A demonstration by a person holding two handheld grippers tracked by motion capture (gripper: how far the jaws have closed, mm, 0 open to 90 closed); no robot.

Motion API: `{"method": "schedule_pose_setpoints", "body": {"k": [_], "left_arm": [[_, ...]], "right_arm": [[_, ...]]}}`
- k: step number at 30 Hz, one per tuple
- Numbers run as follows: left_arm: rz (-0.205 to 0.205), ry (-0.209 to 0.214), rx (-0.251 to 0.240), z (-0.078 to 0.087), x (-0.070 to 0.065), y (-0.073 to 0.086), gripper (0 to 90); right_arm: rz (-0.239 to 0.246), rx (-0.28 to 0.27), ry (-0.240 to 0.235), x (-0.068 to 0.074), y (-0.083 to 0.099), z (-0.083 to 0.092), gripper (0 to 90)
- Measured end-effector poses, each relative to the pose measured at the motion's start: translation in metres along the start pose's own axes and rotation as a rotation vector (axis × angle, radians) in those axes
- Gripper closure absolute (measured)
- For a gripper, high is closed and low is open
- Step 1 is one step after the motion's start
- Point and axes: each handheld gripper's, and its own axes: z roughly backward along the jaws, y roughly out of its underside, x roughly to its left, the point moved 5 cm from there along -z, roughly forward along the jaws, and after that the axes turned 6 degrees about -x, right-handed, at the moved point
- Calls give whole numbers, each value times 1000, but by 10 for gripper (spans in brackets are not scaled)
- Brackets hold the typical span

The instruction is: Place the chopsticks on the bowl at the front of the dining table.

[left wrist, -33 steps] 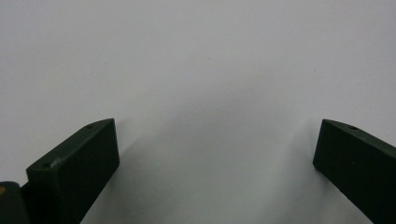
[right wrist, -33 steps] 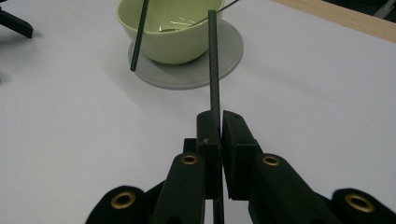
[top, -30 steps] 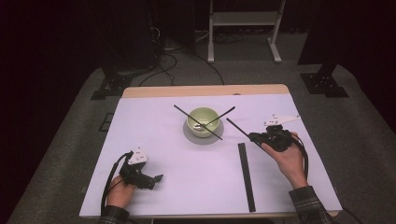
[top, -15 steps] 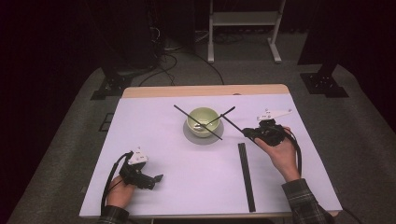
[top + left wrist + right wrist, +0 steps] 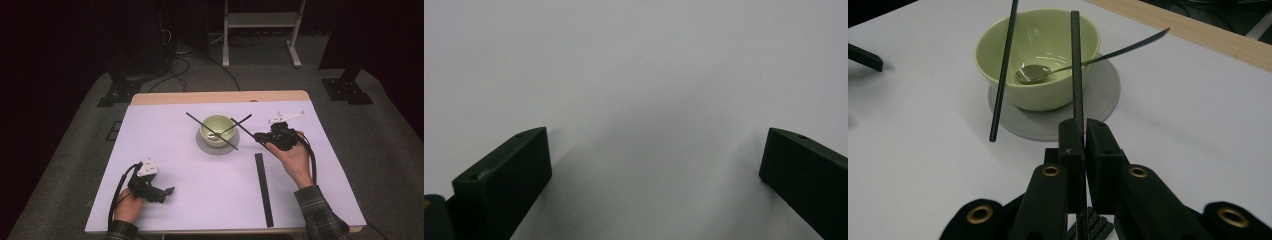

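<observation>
While right tool (image 5: 1083,131) is clamping one chopstick (image 5: 1076,65) aimed at green bowl (image 5: 1038,55), other chopstick (image 5: 1004,65) is leaning on rim. Placing step; next needs lowering, release. Left tool (image 5: 167,191) idling, jaws apart, on bench (image 5: 200,200).

thin black chopstick (image 5: 1077,65) — tilted up over green bowl (image 5: 1038,55) rim

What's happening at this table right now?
A person works with a gripper in each hand. The right gripper is shut on one black chopstick, holding it out over the green bowl. A second chopstick lies across the bowl's rim, and a spoon sits inside. The left gripper rests open on the white table.
</observation>
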Motion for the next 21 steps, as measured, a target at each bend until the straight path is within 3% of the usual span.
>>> {"method": "schedule_pose_setpoints", "body": {"k": [21], "left_arm": [[-1,1,3,0,0,0,0]], "right_arm": [[4,-1,-8,4,-26,-24,856]]}}
